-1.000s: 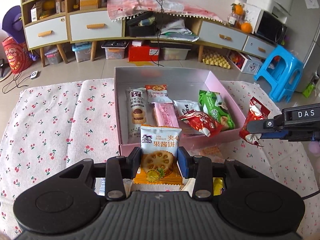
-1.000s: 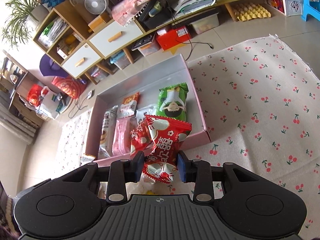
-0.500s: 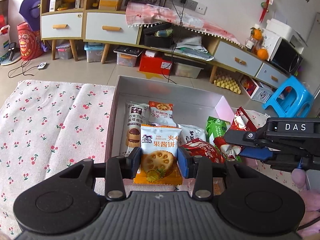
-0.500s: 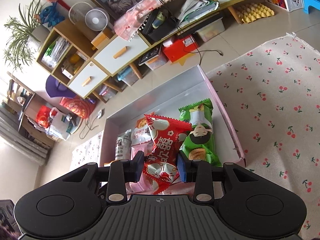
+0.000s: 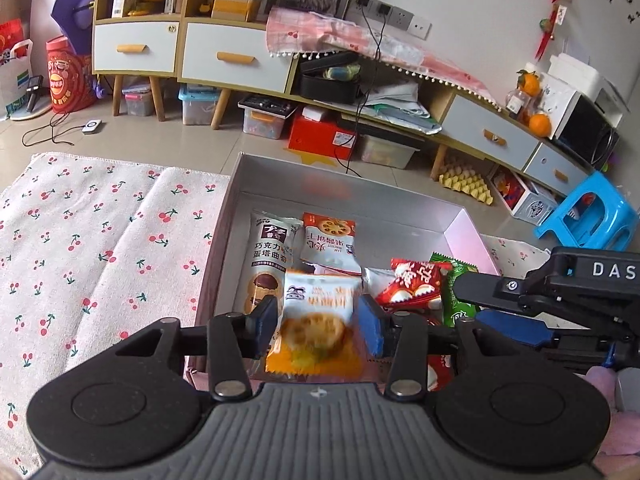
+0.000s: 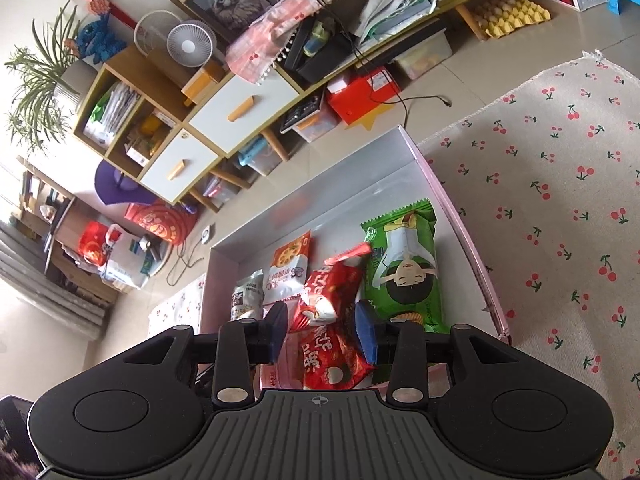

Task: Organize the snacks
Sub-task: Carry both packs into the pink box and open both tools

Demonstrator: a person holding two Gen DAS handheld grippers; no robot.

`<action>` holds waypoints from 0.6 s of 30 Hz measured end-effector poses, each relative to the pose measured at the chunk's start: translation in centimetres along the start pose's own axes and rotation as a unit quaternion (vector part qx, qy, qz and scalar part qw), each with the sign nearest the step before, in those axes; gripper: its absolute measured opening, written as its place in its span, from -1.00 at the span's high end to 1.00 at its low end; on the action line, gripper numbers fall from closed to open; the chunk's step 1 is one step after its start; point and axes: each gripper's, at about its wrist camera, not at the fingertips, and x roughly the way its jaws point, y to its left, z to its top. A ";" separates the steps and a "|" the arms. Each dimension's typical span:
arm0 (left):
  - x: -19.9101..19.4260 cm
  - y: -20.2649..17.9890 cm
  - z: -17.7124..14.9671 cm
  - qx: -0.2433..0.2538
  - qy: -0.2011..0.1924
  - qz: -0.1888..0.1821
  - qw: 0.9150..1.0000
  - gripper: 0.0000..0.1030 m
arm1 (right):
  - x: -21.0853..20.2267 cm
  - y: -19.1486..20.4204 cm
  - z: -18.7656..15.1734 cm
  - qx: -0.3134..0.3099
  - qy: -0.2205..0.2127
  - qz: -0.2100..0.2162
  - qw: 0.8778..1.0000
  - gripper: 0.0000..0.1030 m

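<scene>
Both my grippers hang over the pink box (image 5: pixel 470 232). My left gripper (image 5: pixel 318 322) has just been opening, its pads clear of the blurred biscuit packet (image 5: pixel 316 326) between them; my right gripper (image 6: pixel 322 328) likewise has just spread, the red snack packet (image 6: pixel 332 284) loose between its pads, inside the box

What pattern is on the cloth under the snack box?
Small red cherries with green stems on a pale cloth, clearest in the right wrist view, beside the pink box.
</scene>
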 end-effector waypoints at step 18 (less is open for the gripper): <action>-2.3 -0.1 -0.2 0.038 0.012 0.009 0.999 -0.50 | -2.9 0.8 -0.3 -0.044 0.006 -0.008 0.999 -0.33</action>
